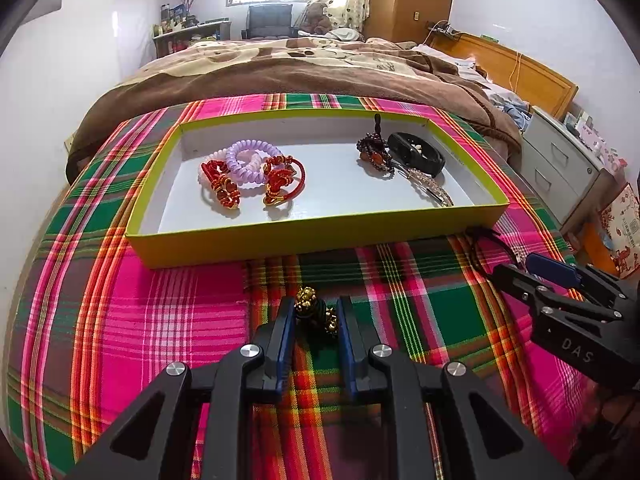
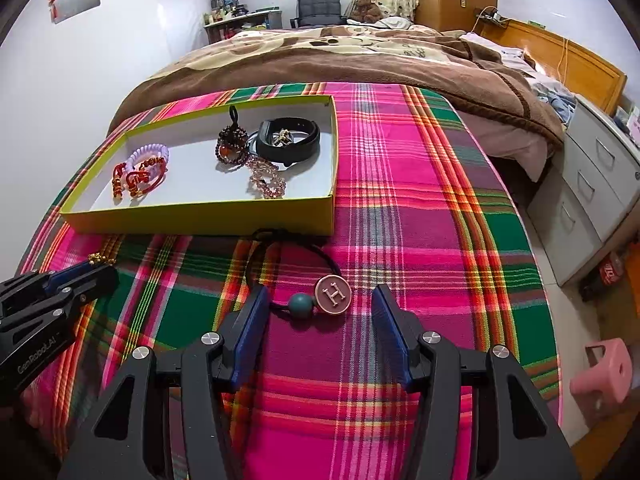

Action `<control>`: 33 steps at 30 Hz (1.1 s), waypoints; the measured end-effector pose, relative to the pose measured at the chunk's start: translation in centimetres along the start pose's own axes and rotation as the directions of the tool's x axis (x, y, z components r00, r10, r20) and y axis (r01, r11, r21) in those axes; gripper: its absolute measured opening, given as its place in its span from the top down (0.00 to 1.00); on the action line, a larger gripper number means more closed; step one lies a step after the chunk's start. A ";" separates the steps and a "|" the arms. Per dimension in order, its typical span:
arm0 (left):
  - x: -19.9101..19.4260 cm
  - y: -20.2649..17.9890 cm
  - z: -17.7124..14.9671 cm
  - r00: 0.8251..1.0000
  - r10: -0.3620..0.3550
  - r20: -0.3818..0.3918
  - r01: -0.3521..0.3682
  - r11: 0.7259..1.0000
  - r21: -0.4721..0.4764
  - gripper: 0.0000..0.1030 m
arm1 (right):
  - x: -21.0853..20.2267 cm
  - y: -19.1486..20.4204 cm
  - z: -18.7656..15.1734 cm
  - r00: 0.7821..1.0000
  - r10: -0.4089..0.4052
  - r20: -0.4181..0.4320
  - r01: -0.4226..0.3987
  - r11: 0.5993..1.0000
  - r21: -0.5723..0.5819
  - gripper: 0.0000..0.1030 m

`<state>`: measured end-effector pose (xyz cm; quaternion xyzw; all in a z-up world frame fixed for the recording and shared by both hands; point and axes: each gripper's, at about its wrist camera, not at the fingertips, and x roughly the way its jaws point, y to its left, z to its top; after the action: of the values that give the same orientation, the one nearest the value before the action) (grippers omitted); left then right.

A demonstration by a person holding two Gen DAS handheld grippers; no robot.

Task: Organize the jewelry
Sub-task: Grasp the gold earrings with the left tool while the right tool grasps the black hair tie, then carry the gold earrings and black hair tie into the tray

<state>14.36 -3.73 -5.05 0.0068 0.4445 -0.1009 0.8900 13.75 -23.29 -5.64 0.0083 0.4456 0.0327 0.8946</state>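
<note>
A shallow yellow-green box (image 1: 316,236) (image 2: 200,222) lies on the plaid cloth. It holds red cord bracelets (image 1: 280,184), purple coil hair ties (image 1: 248,156), a dark bead bracelet (image 1: 374,154), a black band (image 1: 416,154) and a sparkly hair clip (image 1: 430,190). My left gripper (image 1: 316,316) is closed on a gold-bead black hair tie (image 1: 312,308) on the cloth. My right gripper (image 2: 320,312) is open around a black hair tie with a green ball and a round "H" charm (image 2: 333,295), not touching it.
The plaid cloth (image 2: 420,208) covers the table in front of a bed with a brown blanket (image 1: 300,76). Grey drawers (image 2: 592,184) and a pink stool (image 2: 600,372) stand to the right. Each gripper shows in the other's view, close together.
</note>
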 end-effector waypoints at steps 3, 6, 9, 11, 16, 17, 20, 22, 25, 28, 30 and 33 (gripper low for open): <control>0.0 0.2 -0.1 1.000 -0.007 0.000 0.007 1.000 -0.006 0.80 | -0.1 0.6 -0.1 1.000 -0.001 0.000 0.001 1.000 -0.013 0.55; -0.1 0.3 -0.2 1.000 -0.004 0.001 0.004 1.000 -0.005 0.80 | 0.0 0.7 -0.1 1.000 0.001 0.000 -0.001 1.000 -0.017 0.55; -0.1 0.2 -0.3 1.000 -0.003 0.000 0.003 1.000 -0.001 0.80 | -0.1 0.7 -0.2 1.000 0.011 -0.001 -0.011 1.000 -0.019 0.55; -0.1 0.4 -0.3 1.000 -0.005 0.000 0.005 1.000 -0.003 0.80 | -0.2 0.9 -0.3 1.000 0.023 -0.001 -0.023 0.999 -0.027 0.62; -0.3 0.5 -0.5 1.000 -0.005 0.000 0.005 1.000 -0.008 0.80 | -0.4 1.4 -0.5 0.999 0.044 0.000 -0.044 0.998 -0.043 0.78; -0.3 0.5 -0.5 1.000 -0.006 0.000 0.006 1.000 -0.008 0.80 | -0.5 1.5 -0.6 0.998 0.057 -0.003 -0.057 0.997 -0.043 0.83; -0.4 0.5 -0.6 1.000 -0.007 0.000 0.007 1.000 -0.011 0.80 | -0.6 1.6 -0.7 0.997 0.074 -0.002 -0.074 0.996 -0.041 0.84; -0.4 0.5 -0.6 1.000 -0.004 0.000 0.004 1.000 -0.007 0.80 | -0.6 1.8 -0.8 0.997 0.077 -0.001 -0.077 0.996 -0.041 0.84; -0.4 0.5 -0.7 1.000 -0.002 0.000 0.002 1.000 -0.006 0.80 | -0.7 1.7 -0.8 0.996 0.093 -0.002 -0.093 0.995 -0.030 0.84; -0.4 0.5 -0.8 1.000 -0.003 -0.001 0.003 1.000 -0.006 0.80 | -0.9 1.8 -0.9 0.996 0.091 0.002 -0.091 0.995 -0.030 0.84; -0.4 0.6 -0.8 1.000 -0.003 -0.002 0.003 1.000 -0.006 0.80 | -1.1 1.7 -0.8 0.995 0.096 0.009 -0.096 0.995 -0.023 0.85; -0.7 0.6 -0.8 1.000 -0.005 0.008 0.005 1.000 -0.009 0.80 | -1.5 1.6 -0.6 0.994 0.103 0.024 -0.103 0.995 -0.013 0.85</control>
<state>13.45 -2.96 -4.99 0.0012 0.4417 -0.1010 0.8915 12.28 -21.80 -4.75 0.0262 0.4335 0.0814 0.8971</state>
